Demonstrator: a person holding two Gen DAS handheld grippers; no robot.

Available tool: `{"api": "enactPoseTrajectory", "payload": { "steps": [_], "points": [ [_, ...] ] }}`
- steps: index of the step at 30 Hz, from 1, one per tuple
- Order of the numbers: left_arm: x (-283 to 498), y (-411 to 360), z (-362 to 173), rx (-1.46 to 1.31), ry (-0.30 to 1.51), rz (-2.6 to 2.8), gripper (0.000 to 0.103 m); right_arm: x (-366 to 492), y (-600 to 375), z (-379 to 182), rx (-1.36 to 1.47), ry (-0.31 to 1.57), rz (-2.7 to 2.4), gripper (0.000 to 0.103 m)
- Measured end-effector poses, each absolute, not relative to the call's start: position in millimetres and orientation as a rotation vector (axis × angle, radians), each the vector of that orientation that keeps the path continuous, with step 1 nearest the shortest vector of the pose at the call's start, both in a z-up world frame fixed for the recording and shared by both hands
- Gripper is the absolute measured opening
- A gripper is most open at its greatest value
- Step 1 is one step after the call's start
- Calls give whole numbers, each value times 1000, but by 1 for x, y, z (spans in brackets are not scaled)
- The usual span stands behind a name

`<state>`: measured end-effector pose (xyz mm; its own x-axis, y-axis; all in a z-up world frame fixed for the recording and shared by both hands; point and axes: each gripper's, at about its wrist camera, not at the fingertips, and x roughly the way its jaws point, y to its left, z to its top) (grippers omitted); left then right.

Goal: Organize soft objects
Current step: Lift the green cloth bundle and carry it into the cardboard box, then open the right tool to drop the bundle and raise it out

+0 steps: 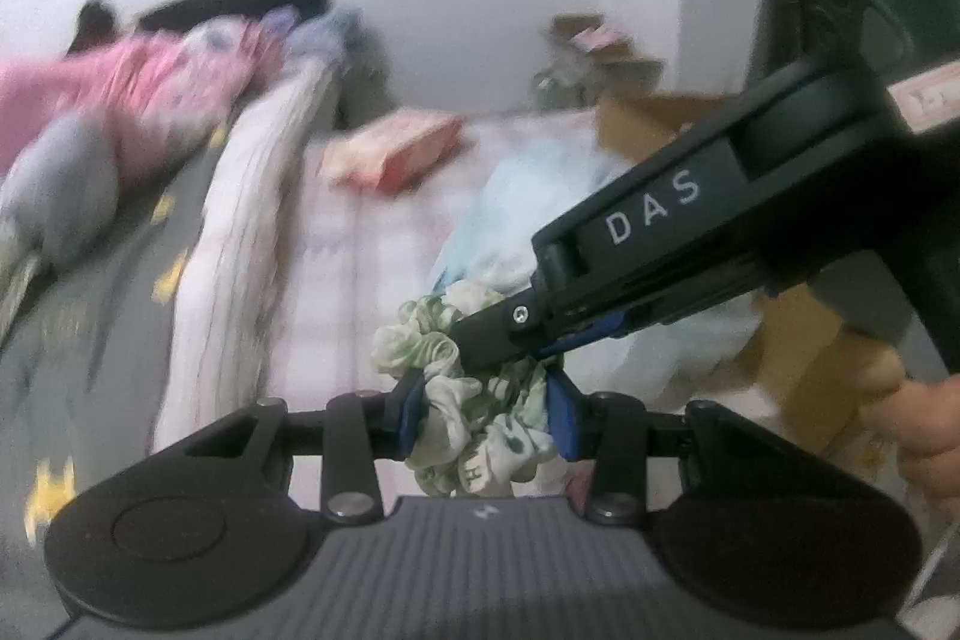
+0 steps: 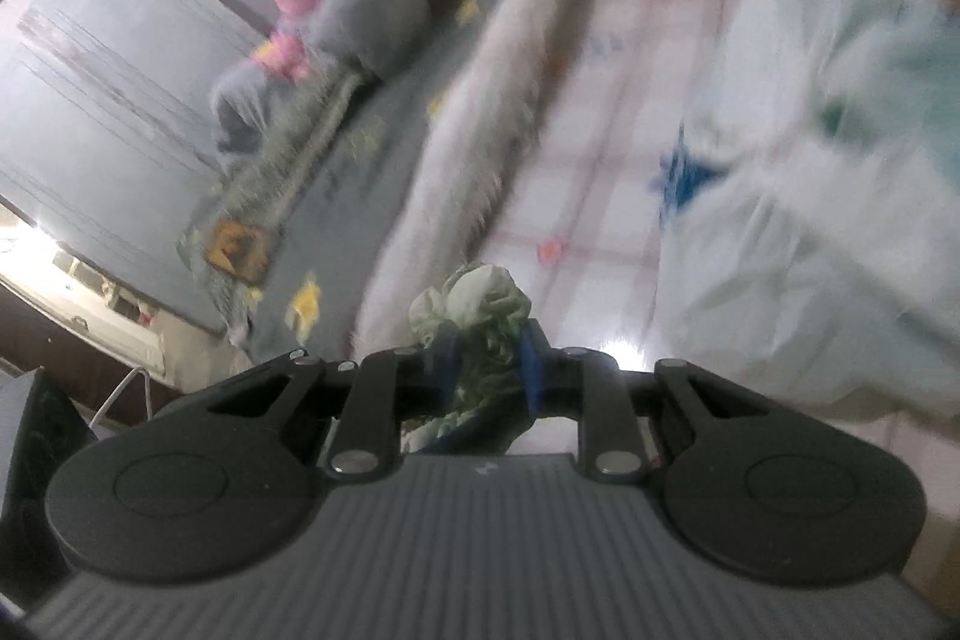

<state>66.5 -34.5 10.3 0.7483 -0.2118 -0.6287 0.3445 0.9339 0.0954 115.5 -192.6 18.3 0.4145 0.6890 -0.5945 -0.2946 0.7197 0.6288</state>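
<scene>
Both grippers' fingers, left gripper and right gripper, pinch one green-and-white scrunchie; mid-carry, next needs a drop spot.

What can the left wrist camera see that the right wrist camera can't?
Only the left wrist view shows the other tool: the right gripper reaching in from the right, the hand holding it, and brown cardboard near the wall. Only the right wrist view shows a pale blue cabinet on the left and a blue star print on the bedding. Both show the green-and-white scrunchie pinched by a gripper, the left gripper in its own view, plus the pink garment and grey sheet behind.
</scene>
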Motion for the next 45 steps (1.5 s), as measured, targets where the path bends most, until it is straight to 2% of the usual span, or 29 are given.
{"api": "enactPoseTrajectory", "payload": {
  "steps": [7,12,18,25,28,30,32,39,45],
  "points": [
    [82,-116,56,307,523,-525,43,100,-283,82,457,808,504,20],
    [96,-193,66,322,522,-736,43,86,-375,103,507,788,354,20],
    [110,-279,52,307,637,-945,43,60,-478,85,587,821,193,21],
    [104,-352,14,321,774,-1058,43,29,-546,42,614,888,51,21],
    [102,-363,-3,324,808,-1071,45,26,-561,29,582,912,20,22],
    [106,-369,-10,322,833,-1069,57,26,-564,23,540,926,-1,23],
    [111,-373,-19,322,879,-1049,63,22,-567,20,496,940,-22,23],
    [127,-372,-16,290,930,-1020,74,19,-574,18,477,940,-62,26],
    [128,-358,-4,272,927,-1000,75,5,-576,28,508,901,-76,27]
  ]
}}
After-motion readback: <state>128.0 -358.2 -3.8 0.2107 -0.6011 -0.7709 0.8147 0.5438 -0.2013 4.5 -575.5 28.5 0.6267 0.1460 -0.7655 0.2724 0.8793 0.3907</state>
